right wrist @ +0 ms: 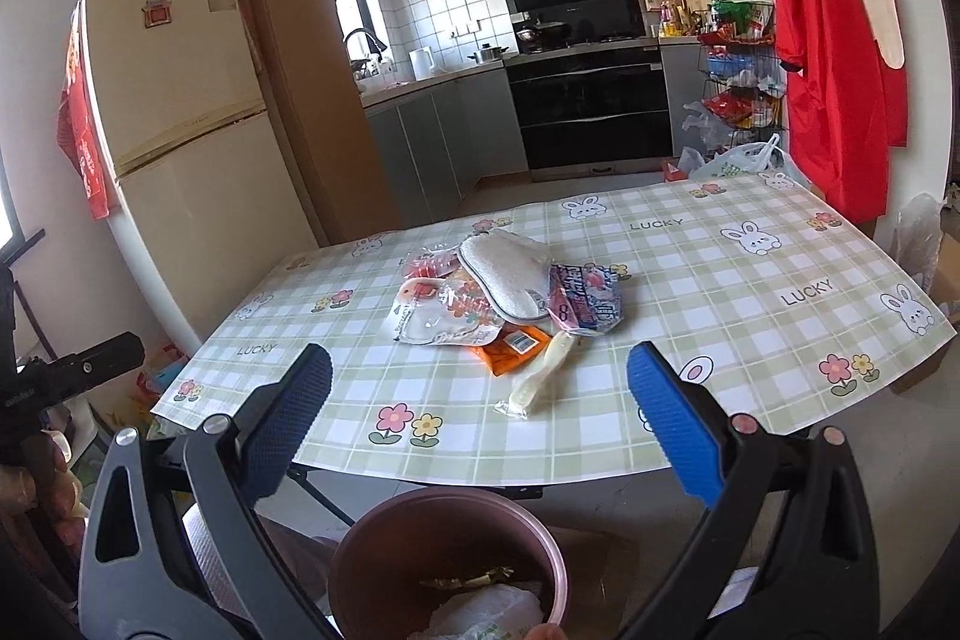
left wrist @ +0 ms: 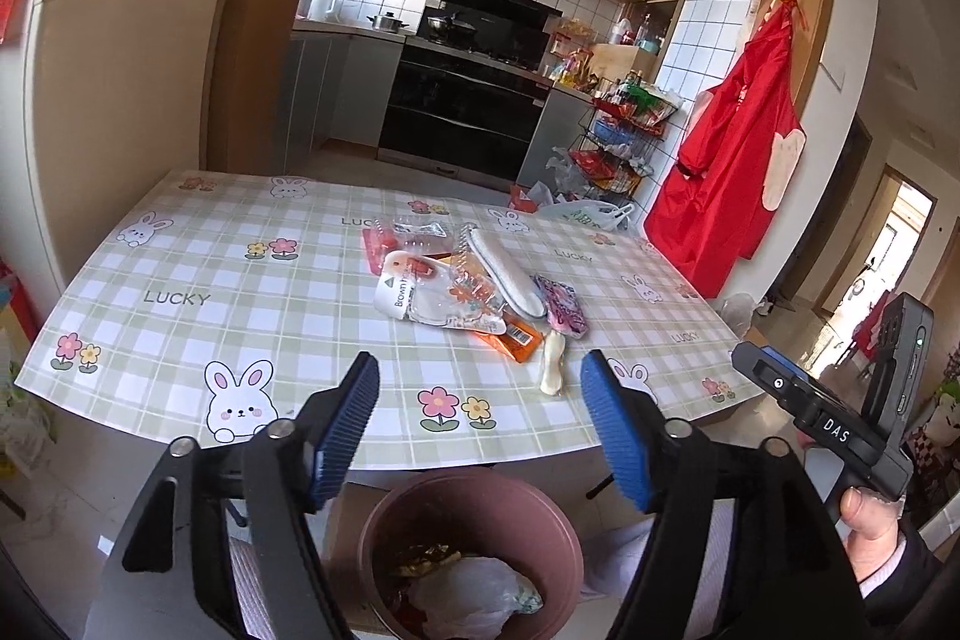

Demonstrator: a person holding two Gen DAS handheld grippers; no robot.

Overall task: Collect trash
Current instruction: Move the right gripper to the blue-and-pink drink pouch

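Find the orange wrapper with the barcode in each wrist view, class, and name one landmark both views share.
Left wrist view: orange wrapper, centre, at the pile's near edge.
Right wrist view: orange wrapper, centre, beside the pale long packet.
Shared landmark: red apron hanging on the wall.

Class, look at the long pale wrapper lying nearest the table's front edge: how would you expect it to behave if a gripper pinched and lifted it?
The pale wrapper looks thin, empty and crinkled, so it is probably very light and would droop. Its glossy film may slip between the fingers. It lies flat on the table, so it seems unlikely to roll.
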